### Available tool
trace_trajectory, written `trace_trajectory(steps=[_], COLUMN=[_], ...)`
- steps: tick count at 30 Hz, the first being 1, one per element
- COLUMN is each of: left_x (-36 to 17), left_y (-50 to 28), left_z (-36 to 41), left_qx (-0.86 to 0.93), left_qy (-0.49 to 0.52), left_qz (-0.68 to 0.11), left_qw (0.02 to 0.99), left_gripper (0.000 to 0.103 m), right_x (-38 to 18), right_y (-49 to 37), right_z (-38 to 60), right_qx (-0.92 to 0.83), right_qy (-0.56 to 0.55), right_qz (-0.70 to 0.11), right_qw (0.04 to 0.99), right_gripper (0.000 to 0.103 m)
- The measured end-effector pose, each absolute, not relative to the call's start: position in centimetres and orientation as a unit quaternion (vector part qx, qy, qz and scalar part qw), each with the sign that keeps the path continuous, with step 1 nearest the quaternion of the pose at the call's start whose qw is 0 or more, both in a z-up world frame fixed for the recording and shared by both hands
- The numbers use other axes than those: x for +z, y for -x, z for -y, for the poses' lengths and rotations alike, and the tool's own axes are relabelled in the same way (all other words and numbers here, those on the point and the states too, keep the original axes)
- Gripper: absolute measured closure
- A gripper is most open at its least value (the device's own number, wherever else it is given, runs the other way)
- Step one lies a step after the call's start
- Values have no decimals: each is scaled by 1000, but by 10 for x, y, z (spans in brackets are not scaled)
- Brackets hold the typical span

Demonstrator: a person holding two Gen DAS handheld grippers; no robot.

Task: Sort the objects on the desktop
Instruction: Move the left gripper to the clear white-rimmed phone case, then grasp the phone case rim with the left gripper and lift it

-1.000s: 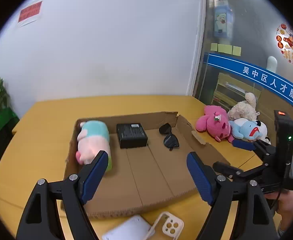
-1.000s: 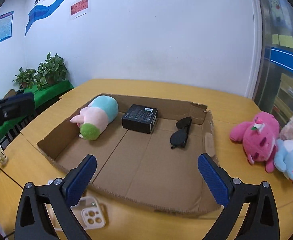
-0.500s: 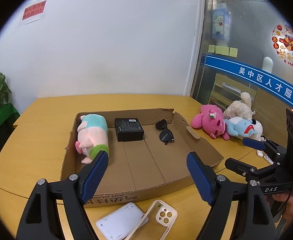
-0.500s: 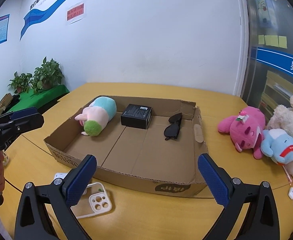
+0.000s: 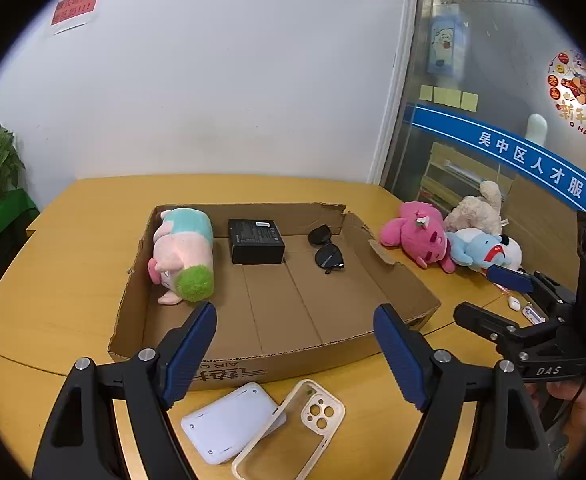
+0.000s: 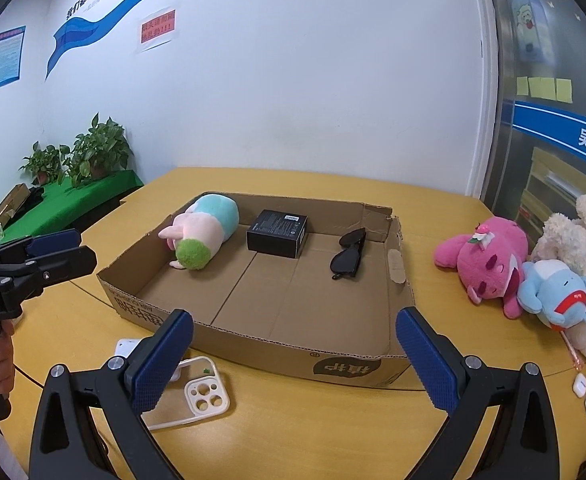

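Note:
A shallow cardboard box (image 5: 253, 364) (image 6: 345, 364) lies on the yellow table. In it lie a pink and teal plush (image 5: 185, 256) (image 6: 205, 236), a black box (image 5: 256, 240) (image 6: 277, 233) and black sunglasses (image 5: 327, 251) (image 6: 349, 258). In front of the box lie a white flat device (image 5: 229, 422) and a clear phone case (image 5: 293, 432) (image 6: 197, 394). My left gripper (image 5: 295, 354) is open and empty above them. My right gripper (image 6: 293, 360) is open and empty over the box's front wall.
A pink plush (image 5: 417, 236) (image 6: 481, 264), a cream plush (image 5: 477, 212) (image 6: 569, 236) and a blue and white plush (image 5: 485, 254) (image 6: 565, 300) lie right of the box. Small white earbud items (image 6: 581, 384) lie near the table's right edge. Potted plants (image 6: 89, 156) stand at left.
Both grippers have pulled back and up from the box, so its front wall, the white device and the phone case now show fully. Both stayed open.

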State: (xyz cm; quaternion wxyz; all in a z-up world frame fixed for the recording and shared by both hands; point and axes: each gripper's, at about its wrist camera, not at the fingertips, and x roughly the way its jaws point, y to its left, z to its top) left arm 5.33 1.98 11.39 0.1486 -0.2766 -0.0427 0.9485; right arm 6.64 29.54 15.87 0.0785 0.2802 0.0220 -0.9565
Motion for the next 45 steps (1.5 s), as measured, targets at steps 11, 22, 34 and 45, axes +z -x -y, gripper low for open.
trace_trajectory(steps=[11,22,34,45], left_x=[103,55,-33,-59], left_y=[-45,-50,-68,-62], left_z=[-15,20,41,12], left_qx=[944,919,845,822], left_qy=[291,352,485,529], left_qz=[52,101,169,131], left_qw=[145,146,149,165], left_gripper=[22,23,53,87], right_x=[146,101,6,-12], right_y=[-60,-44,1,-17], right_z=[-293,-267,-229,-255], right_qx=[-953,-921,-840,-835], right_qy=[-289,-340,-457,-487], right_qz=[-14,-37,-26,30], right_qw=[90,183,291,253], right_gripper=[0,0,36,88])
